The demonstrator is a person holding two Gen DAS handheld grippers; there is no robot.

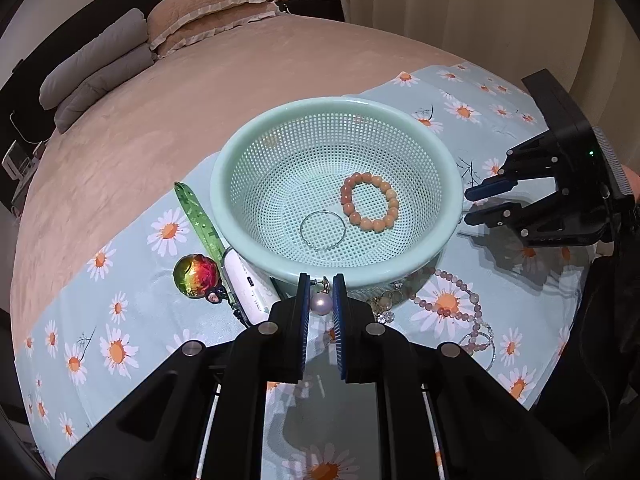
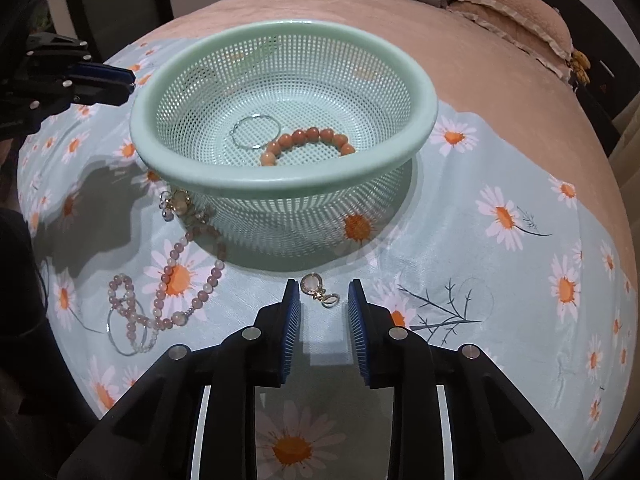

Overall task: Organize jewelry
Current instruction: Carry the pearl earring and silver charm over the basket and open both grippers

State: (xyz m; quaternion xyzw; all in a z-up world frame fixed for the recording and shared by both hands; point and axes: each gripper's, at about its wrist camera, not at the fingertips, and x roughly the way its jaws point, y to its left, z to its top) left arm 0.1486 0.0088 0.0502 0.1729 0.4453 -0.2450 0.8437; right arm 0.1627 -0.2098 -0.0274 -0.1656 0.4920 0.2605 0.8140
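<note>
A mint green mesh basket [image 1: 224, 184] [image 2: 424, 128] stands on the daisy cloth and holds an orange bead bracelet [image 1: 370, 202] [image 2: 306, 140] and a thin silver hoop [image 1: 322, 230] [image 2: 256, 131]. My left gripper [image 1: 321, 300] is shut on a pearl earring [image 1: 321, 302] just in front of the basket's near rim. My right gripper [image 2: 323, 300] is open, its fingers either side of a gold earring [image 2: 318, 286] lying on the cloth. A pink bead necklace [image 2: 168, 280] [image 1: 460, 300] and another gold earring [image 2: 178, 202] lie beside the basket.
A green ruler [image 1: 198, 220], a white power bank [image 1: 248, 288] and a shiny multicoloured ball [image 1: 196, 275] lie left of the basket. A silver hoop [image 2: 126, 330] lies under the necklace. The cloth covers a beige bed with pillows [image 1: 208, 12].
</note>
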